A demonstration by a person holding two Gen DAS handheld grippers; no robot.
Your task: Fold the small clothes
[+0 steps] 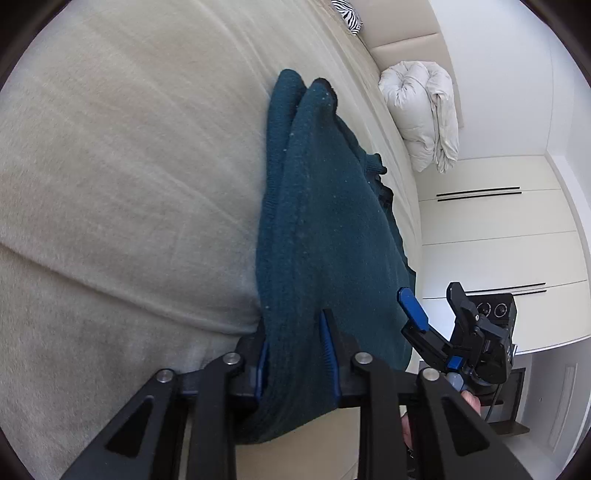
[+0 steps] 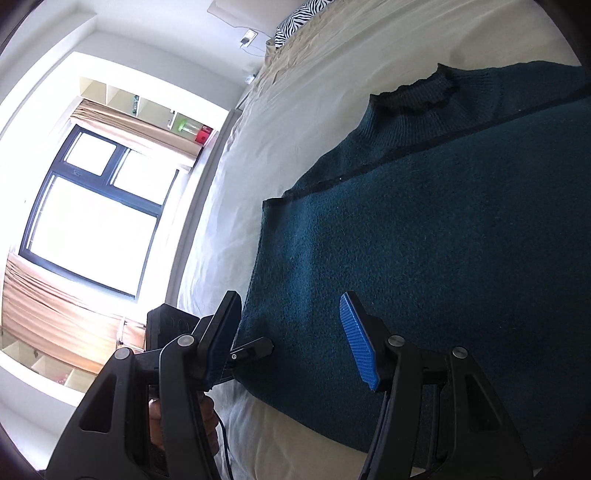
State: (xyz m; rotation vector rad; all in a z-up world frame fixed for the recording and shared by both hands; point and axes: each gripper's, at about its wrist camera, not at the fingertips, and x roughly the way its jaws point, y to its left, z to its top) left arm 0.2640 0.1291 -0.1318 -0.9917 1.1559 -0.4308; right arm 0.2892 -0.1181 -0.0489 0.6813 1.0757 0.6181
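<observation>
The left gripper was clamped on a bunched fold of the teal knit sweater, which lay on the beige bed, while the right gripper stood spread wide over the sweater's edge, apparently gripping nothing.

Teal sweater, beige bedspread, zebra-striped pillow
</observation>
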